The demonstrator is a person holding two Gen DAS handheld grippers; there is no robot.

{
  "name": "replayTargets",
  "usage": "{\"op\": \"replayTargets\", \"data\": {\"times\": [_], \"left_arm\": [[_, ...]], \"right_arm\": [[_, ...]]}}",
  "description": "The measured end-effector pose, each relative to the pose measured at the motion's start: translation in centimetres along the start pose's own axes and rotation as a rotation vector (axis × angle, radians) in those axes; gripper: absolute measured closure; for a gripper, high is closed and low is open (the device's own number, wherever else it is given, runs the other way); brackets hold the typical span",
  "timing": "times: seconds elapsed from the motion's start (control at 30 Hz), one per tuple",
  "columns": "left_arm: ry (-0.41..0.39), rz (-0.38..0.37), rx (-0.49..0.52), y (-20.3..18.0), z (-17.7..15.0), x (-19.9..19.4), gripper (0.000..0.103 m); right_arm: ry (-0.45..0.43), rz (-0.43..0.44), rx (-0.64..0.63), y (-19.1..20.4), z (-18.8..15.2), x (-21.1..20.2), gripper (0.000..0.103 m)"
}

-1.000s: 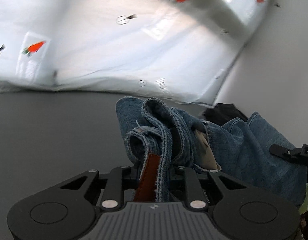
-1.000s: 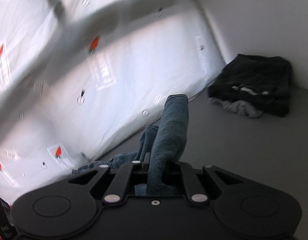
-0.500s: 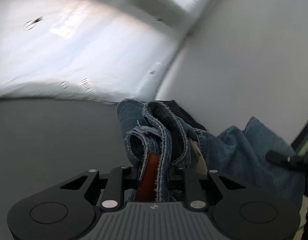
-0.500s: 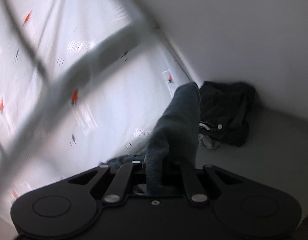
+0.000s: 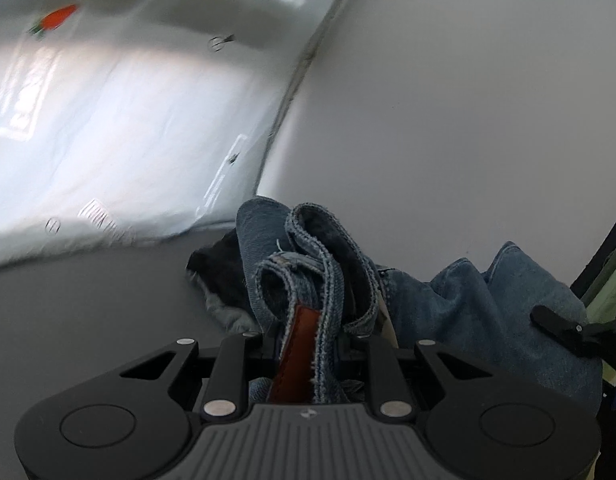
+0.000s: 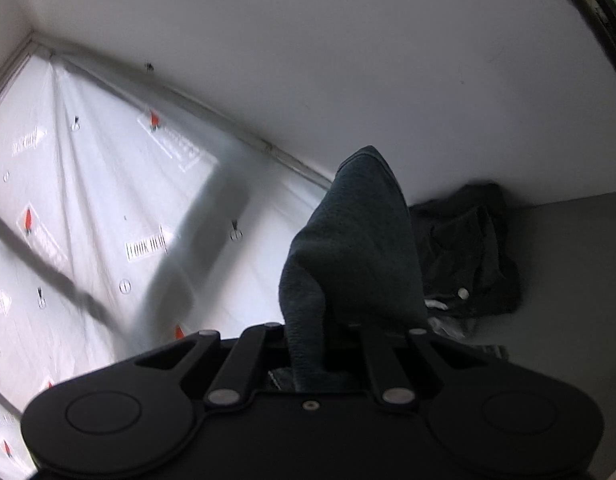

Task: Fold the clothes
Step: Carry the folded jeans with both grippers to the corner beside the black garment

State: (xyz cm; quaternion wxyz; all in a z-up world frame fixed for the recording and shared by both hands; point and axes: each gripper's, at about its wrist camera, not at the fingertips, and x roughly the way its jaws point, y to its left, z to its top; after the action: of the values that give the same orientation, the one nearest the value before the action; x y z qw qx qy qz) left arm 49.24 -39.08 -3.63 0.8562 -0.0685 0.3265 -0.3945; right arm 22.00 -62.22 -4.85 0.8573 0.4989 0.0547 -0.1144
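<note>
both jaws pinch the jeans (image 5: 308,280) — your left gripper (image 5: 308,344) on the waistband, your right gripper (image 6: 348,332) on a fold. you've swung them up toward the wall, off the grey surface (image 5: 88,320). dark clothes pile (image 6: 468,256) sits at 1 o'clock — steer clear.

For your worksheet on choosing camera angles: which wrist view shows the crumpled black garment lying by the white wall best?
The right wrist view: the crumpled black garment lies largely exposed on the grey surface, buttons showing. The left wrist view shows only a dark edge of it behind the blue denim jeans clamped in the left gripper.
</note>
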Motion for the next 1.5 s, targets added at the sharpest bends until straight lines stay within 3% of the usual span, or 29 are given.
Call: {"op": "replayTargets", "data": {"times": [0.1, 0.23, 0.4, 0.73, 0.93, 1.17, 1.33, 1.5], "left_arm": [[-0.053, -0.011, 0.071, 0.4, 1.2, 1.8, 0.081], [-0.048, -0.049, 0.057, 2.2, 4.1, 5.5, 0.081], [-0.062, -0.115, 0.138, 3.9, 7.8, 12.2, 0.082], [0.030, -0.271, 0.236, 5.9, 13.5, 27.2, 0.082], [0.131, -0.276, 0.247, 8.3, 13.0, 35.7, 0.082], [0.178, -0.174, 0.167, 12.9, 11.6, 42.8, 0.079], [0.197, -0.147, 0.242, 13.0, 10.3, 45.8, 0.071], [0.210, -0.139, 0.225, 13.9, 9.7, 48.0, 0.064]], "right_arm": [[-0.036, 0.037, 0.006, -0.5, 0.7, 2.2, 0.094], [-0.083, 0.070, 0.057, -1.4, 1.1, 5.8, 0.094], [-0.154, 0.096, 0.082, -3.3, 1.9, 11.8, 0.094], [-0.309, 0.032, 0.258, -9.2, 2.8, 22.4, 0.094], [-0.320, -0.243, 0.203, -13.6, 1.9, 24.9, 0.094], [-0.279, -0.496, 0.195, -18.4, 1.6, 25.2, 0.094], [-0.231, -0.569, 0.151, -19.4, 1.7, 27.1, 0.091], [-0.176, -0.660, 0.045, -19.7, 1.6, 29.0, 0.075]]}}
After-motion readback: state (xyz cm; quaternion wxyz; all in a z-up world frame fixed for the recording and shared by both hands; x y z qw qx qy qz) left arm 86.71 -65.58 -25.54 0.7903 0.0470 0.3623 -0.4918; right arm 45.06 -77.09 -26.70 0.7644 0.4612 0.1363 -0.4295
